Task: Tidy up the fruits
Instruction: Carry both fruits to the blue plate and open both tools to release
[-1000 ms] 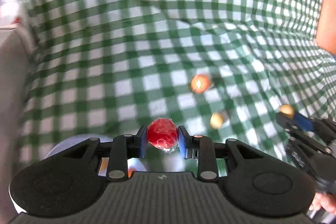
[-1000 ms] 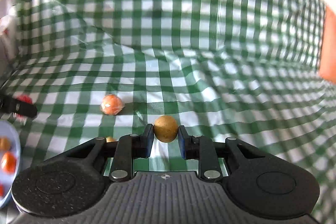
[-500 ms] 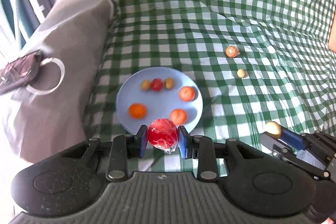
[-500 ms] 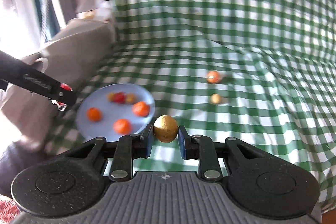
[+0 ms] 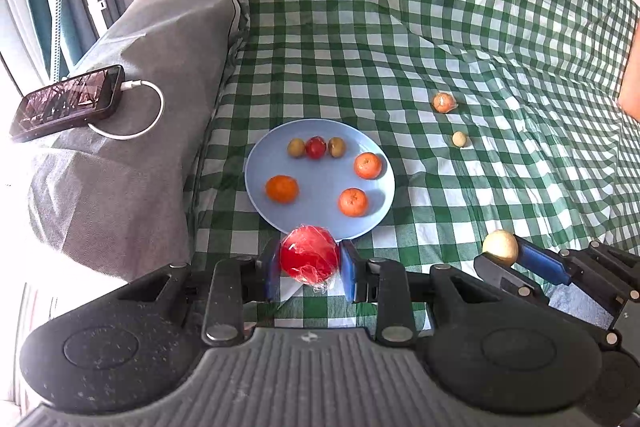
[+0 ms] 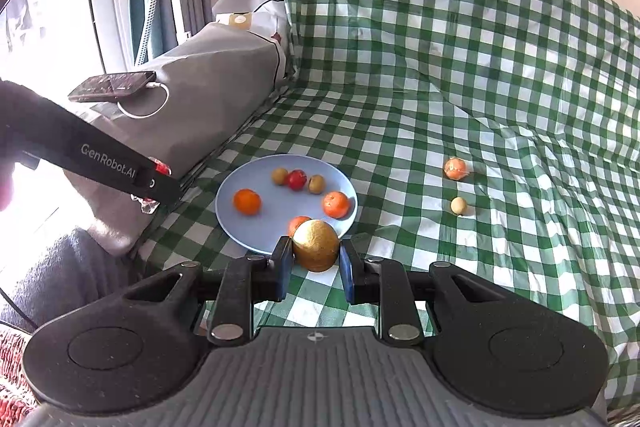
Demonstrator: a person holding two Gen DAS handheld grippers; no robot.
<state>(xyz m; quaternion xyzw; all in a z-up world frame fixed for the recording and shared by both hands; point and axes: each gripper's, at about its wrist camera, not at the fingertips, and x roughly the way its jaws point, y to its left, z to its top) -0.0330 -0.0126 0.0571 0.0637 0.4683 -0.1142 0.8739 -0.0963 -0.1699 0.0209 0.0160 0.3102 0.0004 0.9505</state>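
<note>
Your left gripper (image 5: 309,269) tilts steeply down, fingers pinching the red fruit (image 5: 309,259) over the plate's (image 5: 320,183) near rim; your right gripper (image 6: 314,267) beside it pinches a brown fruit (image 6: 316,245).

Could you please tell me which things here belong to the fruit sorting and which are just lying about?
Part of the job:
- red fruit in left gripper
- tan fruit in right gripper
- blue plate with six fruits
- wrapped orange fruit and small pale fruit on the cloth

Lying about:
- phone and its white cable
- grey cover
</note>
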